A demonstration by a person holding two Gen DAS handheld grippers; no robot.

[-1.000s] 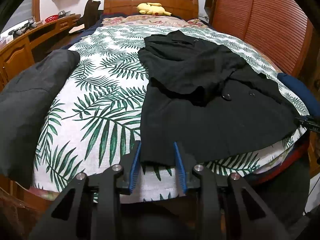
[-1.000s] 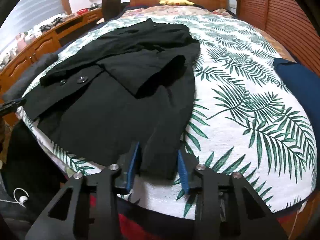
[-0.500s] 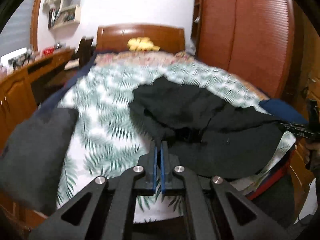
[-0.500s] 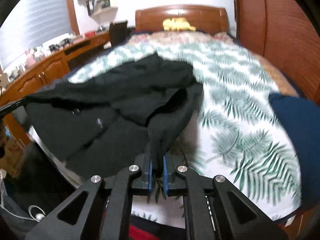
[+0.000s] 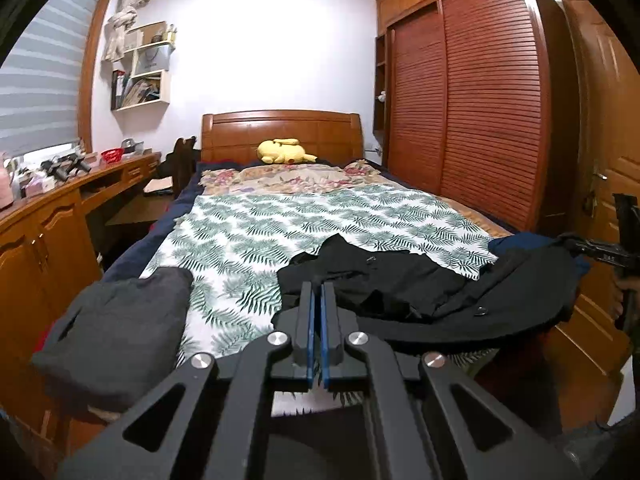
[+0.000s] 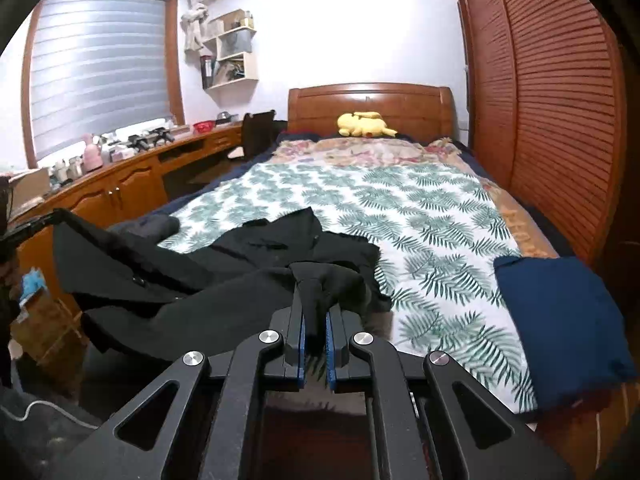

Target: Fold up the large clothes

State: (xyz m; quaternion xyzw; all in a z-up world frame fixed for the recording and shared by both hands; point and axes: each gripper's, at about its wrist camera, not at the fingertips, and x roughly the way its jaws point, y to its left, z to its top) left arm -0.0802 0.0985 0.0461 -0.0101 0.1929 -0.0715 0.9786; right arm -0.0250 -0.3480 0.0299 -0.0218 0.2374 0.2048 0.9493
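Black coat (image 6: 224,280), matte and rumpled, pinched by both blue-padded grippers.

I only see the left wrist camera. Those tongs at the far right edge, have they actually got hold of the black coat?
Observer: Yes. The right wrist view shows a bunch of the black coat pinched between the right tongs.
Visitor: And my closed tongs?
Observer: Seen from there, the left tongs hold the coat's other corner up beside the bed.
Visitor: That blue sliver behind the coat?
Observer: A folded navy garment on the bed, apart from the coat.
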